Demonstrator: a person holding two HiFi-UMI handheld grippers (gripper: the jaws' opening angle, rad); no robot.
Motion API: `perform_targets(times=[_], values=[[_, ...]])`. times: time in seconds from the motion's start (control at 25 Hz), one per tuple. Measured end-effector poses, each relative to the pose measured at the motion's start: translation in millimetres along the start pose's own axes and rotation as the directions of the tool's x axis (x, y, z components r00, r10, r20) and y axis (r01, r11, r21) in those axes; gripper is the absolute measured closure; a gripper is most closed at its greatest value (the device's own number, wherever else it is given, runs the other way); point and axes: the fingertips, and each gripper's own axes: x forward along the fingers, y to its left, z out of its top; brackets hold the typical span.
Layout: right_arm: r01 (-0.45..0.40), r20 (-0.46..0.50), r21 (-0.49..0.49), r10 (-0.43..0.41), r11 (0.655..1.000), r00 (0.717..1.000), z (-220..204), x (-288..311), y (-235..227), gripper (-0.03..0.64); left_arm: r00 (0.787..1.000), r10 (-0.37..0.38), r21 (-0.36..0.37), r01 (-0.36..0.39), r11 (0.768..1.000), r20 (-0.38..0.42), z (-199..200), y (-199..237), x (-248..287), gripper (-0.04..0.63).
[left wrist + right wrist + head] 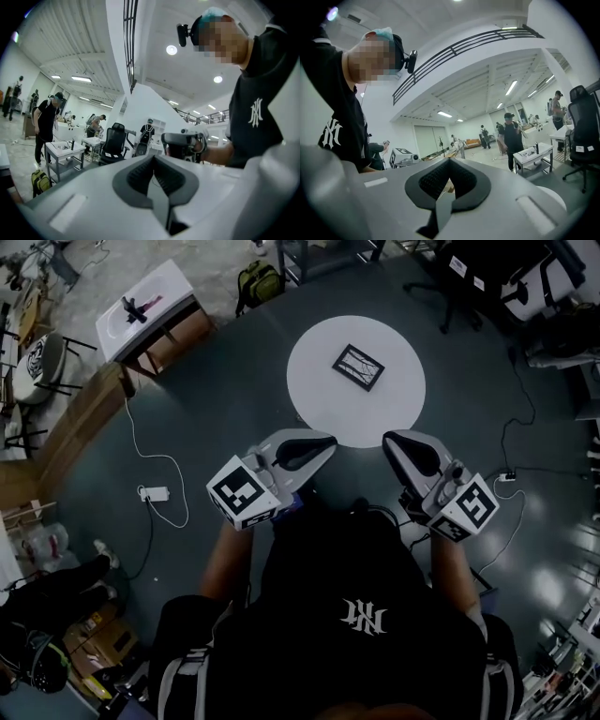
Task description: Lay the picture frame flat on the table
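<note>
Seeing the picture frame (358, 367) lying flat, by the look of it, on the round white desk (323, 409) — dark-edged, turned cornerwise, sitting in the desk's far half.

Holding the left gripper (326, 442) at the desk's near rim, toward its left side, jaws pressed together and gripping nothing. Holding the right gripper (390, 440) at that same near rim, toward the desk's right side, jaws likewise closed on themselves and empty. Leaving bare white desk between each gripper and the picture frame.

Standing just on the near side of the desk in a black shirt (366, 615) with a white emblem on the chest.

Noting, farther out on the dark floor (216, 390):
- a white rectangular side desk (150, 301) well off to the round desk's far left, carrying a small dark thing
- a green backpack (258, 282) beyond the round desk's far-left edge
- a white power strip (155, 493) to the round desk's near left, its cable trailing away in a loop
- a black office chair (464, 282) beyond the round desk's far right
</note>
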Motion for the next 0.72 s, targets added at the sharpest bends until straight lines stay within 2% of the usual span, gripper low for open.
perform_targets(times=[0.2,0.4,0.72], values=[[-0.048,0.045,-0.008,0.049,0.999,0.998,7.9,-54.4,10.3,0.617,1.0,0.031,0.023,-0.031,0.999,0.0,4.8,-51.6,28.3,0.592],[-0.087,0.07,0.026,0.085,0.996,0.994,-0.8,-124.9,15.6,0.617,0.999,0.043,0.054,-0.041,0.998,-0.022,0.2,-109.4,66.8,0.592],[-0.141,0.116,-0.022,0.143,0.99,0.983,-2.2,-213.2,31.0,0.617,0.998,0.044,0.084,-0.041,0.996,-0.035,-12.5,-181.6,113.9,0.592]])
